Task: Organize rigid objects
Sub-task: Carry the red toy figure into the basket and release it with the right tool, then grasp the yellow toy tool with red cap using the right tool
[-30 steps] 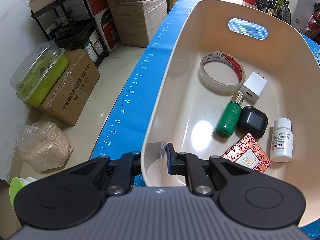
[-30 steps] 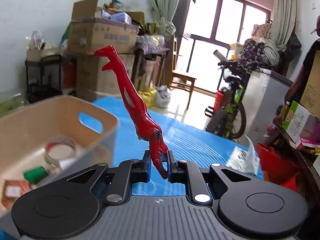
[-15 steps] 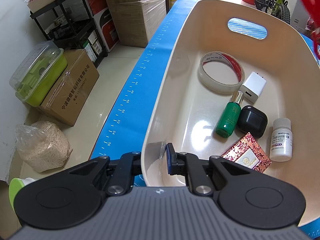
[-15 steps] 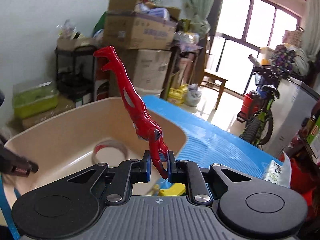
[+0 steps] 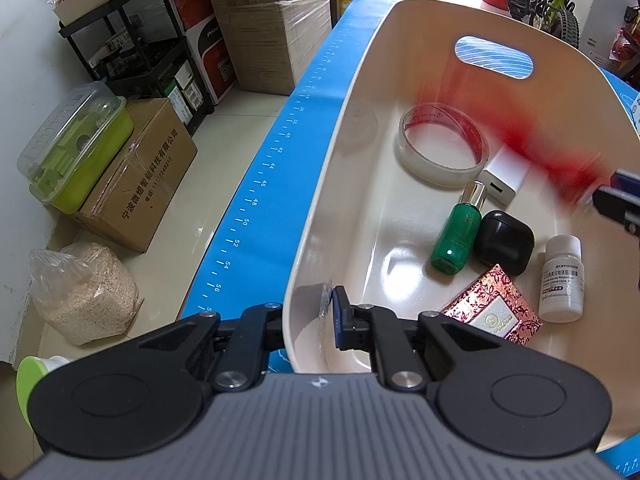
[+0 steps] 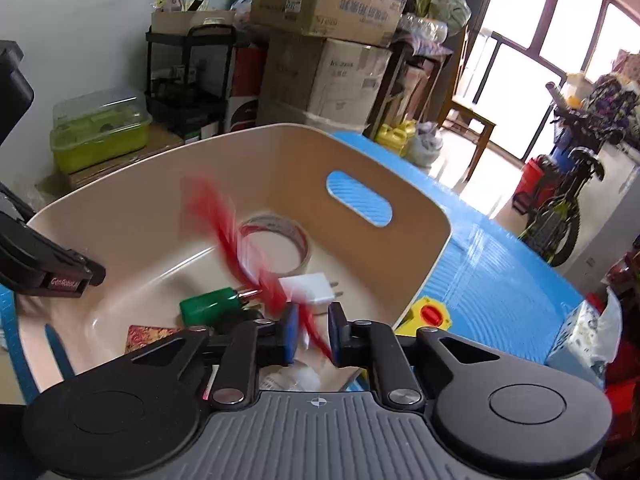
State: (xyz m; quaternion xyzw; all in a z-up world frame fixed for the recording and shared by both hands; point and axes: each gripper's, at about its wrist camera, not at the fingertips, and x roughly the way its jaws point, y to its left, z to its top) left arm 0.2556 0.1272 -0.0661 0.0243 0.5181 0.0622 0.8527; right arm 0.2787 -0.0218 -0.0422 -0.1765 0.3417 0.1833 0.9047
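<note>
Left gripper [image 5: 310, 320] of mine is clamped on the near wall of the beige bin [image 5: 400, 20]. Inside lie a tape roll [image 5: 442, 148], a white charger [image 5: 504, 186], a green bottle [image 5: 456, 236], a black case [image 5: 504, 242] and a white pill bottle [image 5: 560, 280]. My right gripper [image 6: 312, 334] has just been opening; the red figure [image 6: 228, 228], a blur, sits loose between its jaws over the bin.

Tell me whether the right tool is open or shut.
Open. The right tool has just been opening; a gap shows beside the blurred red figure dropping over the basin.
</note>
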